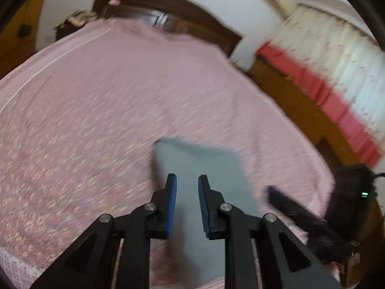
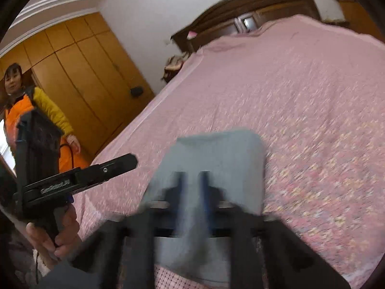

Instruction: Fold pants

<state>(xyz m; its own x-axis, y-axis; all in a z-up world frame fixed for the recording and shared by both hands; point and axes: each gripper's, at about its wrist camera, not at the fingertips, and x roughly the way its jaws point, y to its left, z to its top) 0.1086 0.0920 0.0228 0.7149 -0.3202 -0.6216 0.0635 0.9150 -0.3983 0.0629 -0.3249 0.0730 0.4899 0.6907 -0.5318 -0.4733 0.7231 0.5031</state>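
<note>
The grey pants lie folded into a compact rectangle on the pink bedspread, near the bed's front edge. My left gripper hovers over the pants with its blue pads apart and nothing between them. My right gripper is blurred by motion; its fingers stand a small gap apart over the pants, with nothing clearly pinched. The right gripper also shows at the left wrist view's right edge, and the left gripper shows in the right wrist view.
A dark wooden headboard stands at the bed's far end. A wooden wardrobe is on the left, with a person in orange beside it. A curtained window is on the right.
</note>
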